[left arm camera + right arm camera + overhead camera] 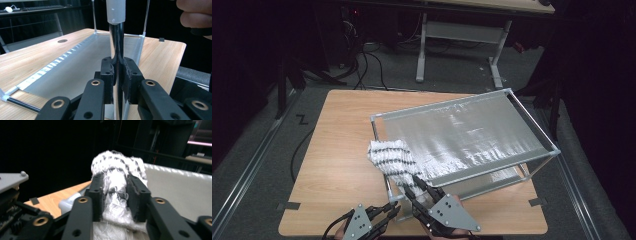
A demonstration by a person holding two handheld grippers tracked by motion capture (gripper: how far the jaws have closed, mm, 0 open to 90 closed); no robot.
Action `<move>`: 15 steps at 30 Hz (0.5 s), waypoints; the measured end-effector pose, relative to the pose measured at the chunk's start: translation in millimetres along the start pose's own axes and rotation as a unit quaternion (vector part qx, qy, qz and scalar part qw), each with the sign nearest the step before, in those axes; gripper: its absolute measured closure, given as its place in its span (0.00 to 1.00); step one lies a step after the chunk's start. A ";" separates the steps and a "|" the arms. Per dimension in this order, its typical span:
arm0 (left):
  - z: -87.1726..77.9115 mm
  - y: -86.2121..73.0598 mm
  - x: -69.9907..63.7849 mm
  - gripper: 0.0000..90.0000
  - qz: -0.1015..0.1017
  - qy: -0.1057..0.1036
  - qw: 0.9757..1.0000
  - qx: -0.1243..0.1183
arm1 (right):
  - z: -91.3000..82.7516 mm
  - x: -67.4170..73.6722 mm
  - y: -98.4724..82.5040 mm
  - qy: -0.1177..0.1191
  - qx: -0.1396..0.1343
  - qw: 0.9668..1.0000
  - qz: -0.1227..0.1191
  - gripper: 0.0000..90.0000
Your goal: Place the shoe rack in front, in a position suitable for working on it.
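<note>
- One striped towel [390, 161] hangs over the rack's [492, 96] near-left top corner, its long axis running down toward the person.
- Right gripper [116, 195] is clamped on the towel's lower end.
- Left gripper [117, 75] is clamped on one upright rack post [116, 42].

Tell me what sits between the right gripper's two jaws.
In the right gripper view, a fold of the white, black-striped towel fills the gap of the right gripper, both pads touching it, where it hangs over the rack.
</note>
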State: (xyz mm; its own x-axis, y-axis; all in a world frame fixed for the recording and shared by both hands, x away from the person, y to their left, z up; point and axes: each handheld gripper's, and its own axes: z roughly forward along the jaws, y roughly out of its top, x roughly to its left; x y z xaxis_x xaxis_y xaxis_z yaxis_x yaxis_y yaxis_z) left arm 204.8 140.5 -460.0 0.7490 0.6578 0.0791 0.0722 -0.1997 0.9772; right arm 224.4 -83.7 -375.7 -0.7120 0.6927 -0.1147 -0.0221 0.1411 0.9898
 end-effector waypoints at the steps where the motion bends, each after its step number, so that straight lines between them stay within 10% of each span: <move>1: 0.0 -0.1 -0.2 0.89 0.000 0.001 1.000 0.000 | 0.9 0.7 0.9 -0.004 -0.002 1.000 -0.005 0.69; 15: -0.1 0.3 -0.5 0.89 0.000 0.002 1.000 0.001 | 8.9 3.2 -6.5 -0.030 0.022 0.999 -0.024 0.78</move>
State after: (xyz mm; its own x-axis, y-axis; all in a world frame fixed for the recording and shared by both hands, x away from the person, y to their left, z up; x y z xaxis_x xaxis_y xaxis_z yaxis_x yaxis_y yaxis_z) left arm 204.4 140.2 -459.7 0.7469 0.6602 0.0795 0.0738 -0.2011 0.9768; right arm 228.5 -76.2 -383.2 -0.6679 0.7251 -0.1680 -0.0241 0.2046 0.9785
